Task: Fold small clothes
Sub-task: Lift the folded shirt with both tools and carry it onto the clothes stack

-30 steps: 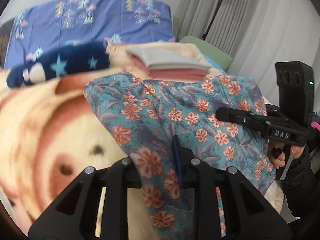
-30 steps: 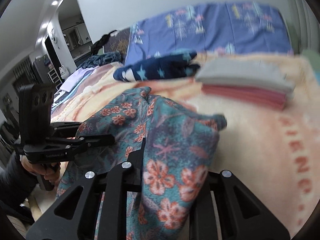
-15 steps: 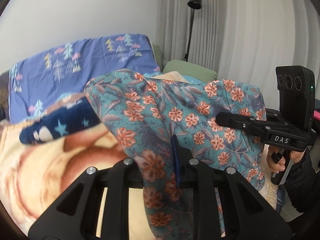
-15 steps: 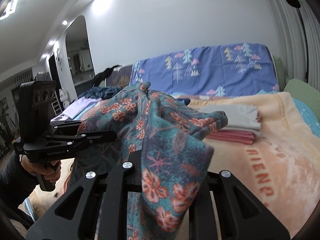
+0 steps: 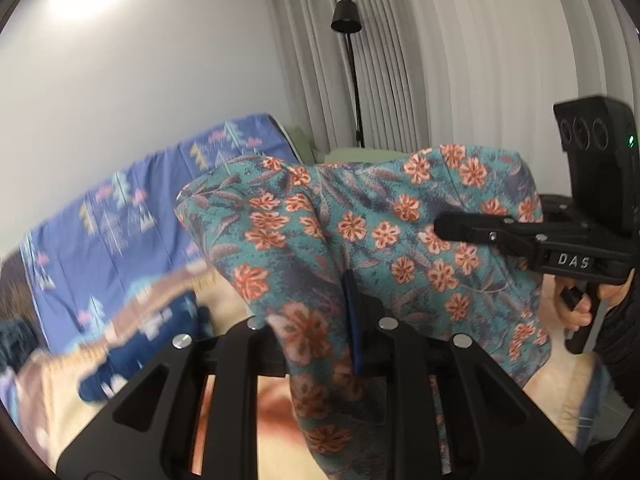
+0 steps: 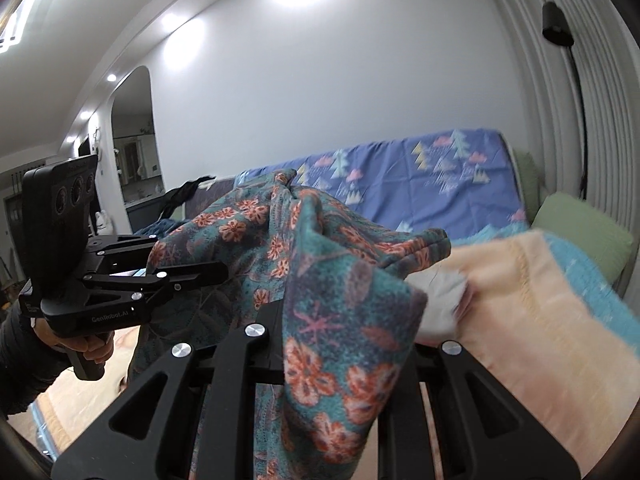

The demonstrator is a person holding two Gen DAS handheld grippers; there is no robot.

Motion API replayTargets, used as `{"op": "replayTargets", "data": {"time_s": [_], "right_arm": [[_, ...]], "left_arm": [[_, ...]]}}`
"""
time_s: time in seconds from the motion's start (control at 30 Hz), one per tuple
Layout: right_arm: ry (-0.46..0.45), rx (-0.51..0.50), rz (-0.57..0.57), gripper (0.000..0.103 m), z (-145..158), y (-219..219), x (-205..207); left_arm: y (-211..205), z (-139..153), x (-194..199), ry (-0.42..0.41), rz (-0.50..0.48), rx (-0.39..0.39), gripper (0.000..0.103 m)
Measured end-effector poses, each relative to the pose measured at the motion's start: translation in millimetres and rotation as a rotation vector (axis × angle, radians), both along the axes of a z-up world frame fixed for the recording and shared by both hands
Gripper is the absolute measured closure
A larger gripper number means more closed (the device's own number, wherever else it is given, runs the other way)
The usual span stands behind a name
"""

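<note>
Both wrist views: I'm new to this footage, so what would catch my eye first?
A teal floral garment fills the middle of both views, held up in the air, pinched by the left gripper and the right gripper. Behind it lie a blue tree-print cover and a peach blanket; a black floor lamp stands by the curtains.

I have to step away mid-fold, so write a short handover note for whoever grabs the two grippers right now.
Left gripper: shut on the floral garment.
Right gripper: shut on the same garment, at another spot on it.
The garment hangs in the air between them, above the peach blanket.
Done: garment picked up.
Left: lay it flat on the blanket, fold it, then probably set it aside.
</note>
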State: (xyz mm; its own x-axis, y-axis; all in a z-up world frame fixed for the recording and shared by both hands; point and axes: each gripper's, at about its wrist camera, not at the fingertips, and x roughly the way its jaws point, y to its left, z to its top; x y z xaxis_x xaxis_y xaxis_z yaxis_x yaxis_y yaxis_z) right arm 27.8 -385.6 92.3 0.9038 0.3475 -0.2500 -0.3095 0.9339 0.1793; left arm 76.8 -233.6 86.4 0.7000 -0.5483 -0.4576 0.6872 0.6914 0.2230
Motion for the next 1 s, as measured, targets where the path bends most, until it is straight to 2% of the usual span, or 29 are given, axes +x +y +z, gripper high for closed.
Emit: {"op": "replayTargets", "data": {"time_s": [0.2,0.33,0.47,1.0], "right_arm": [[-0.051,-0.055,-0.073,0.086,24,-12,21],[-0.050,-0.071,-0.119,0.086,29,-25,42],[-0.043,-0.071,-0.149,0.086,27,-36,61],[0.031,-0.087,-0.207,0.086,11,-54,152]], "left_arm": [[-35,19,30,-0.080,0.019,0.050,0.081],[-49,24,60,-0.089,0.027,0.051,0.080],[-62,25,89,-0.093,0.034,0.054,0.080],[-84,4,147,-0.092,0.084,0.083,0.079]]}}
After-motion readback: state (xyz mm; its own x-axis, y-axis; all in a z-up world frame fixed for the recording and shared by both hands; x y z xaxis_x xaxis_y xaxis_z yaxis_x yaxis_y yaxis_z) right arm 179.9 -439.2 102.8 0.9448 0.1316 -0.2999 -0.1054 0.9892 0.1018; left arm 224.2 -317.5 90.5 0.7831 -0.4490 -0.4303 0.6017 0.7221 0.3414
